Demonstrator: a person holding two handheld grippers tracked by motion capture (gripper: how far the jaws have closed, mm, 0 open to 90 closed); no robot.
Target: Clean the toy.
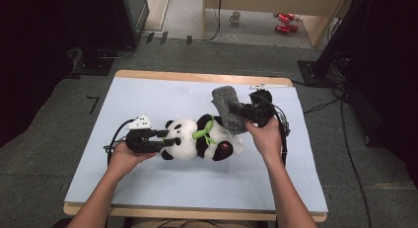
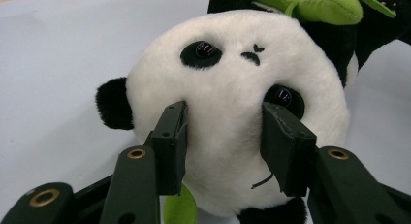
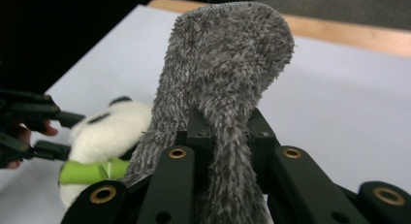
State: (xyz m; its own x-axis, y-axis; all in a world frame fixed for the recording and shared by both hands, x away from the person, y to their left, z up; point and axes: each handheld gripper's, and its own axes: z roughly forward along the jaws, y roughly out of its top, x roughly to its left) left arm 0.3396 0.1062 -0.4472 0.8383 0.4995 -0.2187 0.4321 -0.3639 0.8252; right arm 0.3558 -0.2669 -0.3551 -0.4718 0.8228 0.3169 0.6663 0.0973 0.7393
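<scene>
- Two hand-held grippers at work: left hand-held gripper (image 1: 165,139) at the head of the plush panda (image 1: 197,139), right hand-held gripper (image 1: 242,113) clamped tight on a grey fuzzy cloth (image 1: 227,111).
- Panda lying on its back near the middle of the table (image 1: 148,183), on the pale blue sheet, head to the left, feet to the right, green leaf at the neck.
- Left jaws set at a middling width, one pad on each cheek of the white head (image 2: 232,98); pressing lightly at most, so hard to call a firm hold.
- Cloth held up off the sheet, just beyond the panda's belly and feet, at the far right side, one end pinched between the right jaws (image 3: 223,88).
- Step in hand, as judged: steadying the toy by the head while bringing the cloth over it, likely to cover or wrap.
- Next move calls for: carrying the cloth leftward and down over the body, keeping the pinch on its end, with the head kept still so that the toy does not roll.
</scene>
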